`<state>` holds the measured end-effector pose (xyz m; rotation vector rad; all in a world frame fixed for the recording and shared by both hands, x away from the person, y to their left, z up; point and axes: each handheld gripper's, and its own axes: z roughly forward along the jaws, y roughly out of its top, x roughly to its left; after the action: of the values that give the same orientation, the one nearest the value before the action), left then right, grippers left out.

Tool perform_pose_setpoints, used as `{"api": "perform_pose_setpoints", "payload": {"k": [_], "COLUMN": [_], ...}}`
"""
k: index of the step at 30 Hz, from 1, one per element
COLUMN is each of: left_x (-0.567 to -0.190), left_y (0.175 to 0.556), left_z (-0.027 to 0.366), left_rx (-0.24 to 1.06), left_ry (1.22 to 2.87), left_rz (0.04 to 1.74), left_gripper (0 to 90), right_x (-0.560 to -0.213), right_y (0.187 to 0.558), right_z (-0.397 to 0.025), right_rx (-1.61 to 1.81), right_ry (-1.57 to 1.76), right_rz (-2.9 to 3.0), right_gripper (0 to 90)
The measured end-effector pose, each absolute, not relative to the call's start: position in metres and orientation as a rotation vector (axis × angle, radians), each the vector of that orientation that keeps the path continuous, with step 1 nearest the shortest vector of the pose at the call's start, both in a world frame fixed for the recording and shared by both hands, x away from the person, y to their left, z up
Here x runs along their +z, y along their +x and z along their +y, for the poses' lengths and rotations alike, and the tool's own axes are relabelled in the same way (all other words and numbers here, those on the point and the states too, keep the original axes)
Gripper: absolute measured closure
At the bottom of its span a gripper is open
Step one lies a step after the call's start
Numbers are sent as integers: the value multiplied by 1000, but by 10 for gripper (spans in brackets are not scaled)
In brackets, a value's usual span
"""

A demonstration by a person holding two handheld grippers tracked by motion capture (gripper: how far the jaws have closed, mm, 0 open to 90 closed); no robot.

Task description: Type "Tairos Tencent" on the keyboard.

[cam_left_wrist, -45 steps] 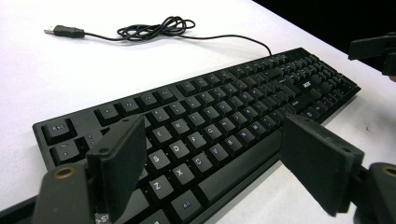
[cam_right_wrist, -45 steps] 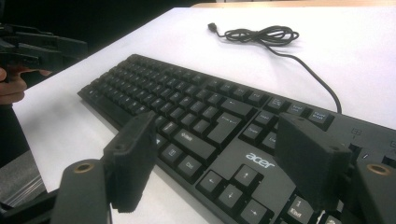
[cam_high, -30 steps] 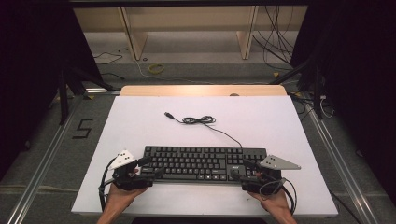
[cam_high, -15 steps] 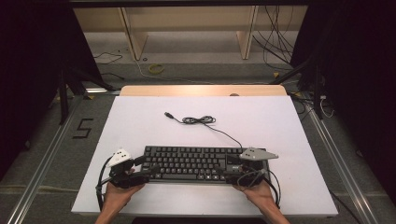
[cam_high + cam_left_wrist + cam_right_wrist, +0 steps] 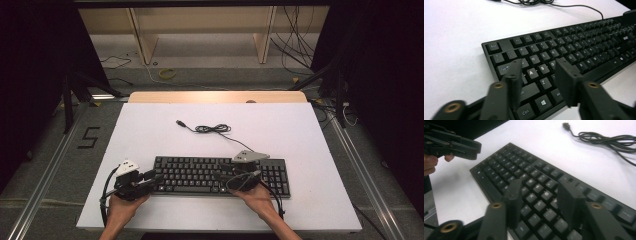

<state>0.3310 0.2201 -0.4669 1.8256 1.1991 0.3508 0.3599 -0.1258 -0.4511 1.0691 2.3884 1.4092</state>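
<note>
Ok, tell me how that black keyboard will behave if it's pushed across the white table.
The long black plastic keyboard looks rigid, so it should slide as one piece. Pushed at one end alone, it would probably pivot rather than travel straight. Its thin black cable, coiled loosely on the white table, is floppy and would likely trail behind.
</note>
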Motion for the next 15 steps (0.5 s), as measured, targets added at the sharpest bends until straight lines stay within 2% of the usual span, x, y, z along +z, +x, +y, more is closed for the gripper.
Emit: {"api": "perform_pose_setpoints", "payload": {"k": [12,15], "left_x": [-469,-469], "left_y": [331,332], "left_z": [219,220], "left_rx": [329,322], "left_ry": [1885,1896], "left_rz": [1204,1199], "left_gripper": [879,888], "right_x": [-451,-452], "right_y": [374,378], "right_z": [-88,-77], "right_rx": [1382,1374], "right_ry": [1042,1037], "right_rz": [2451,2467], "right_gripper": [857,899]}}
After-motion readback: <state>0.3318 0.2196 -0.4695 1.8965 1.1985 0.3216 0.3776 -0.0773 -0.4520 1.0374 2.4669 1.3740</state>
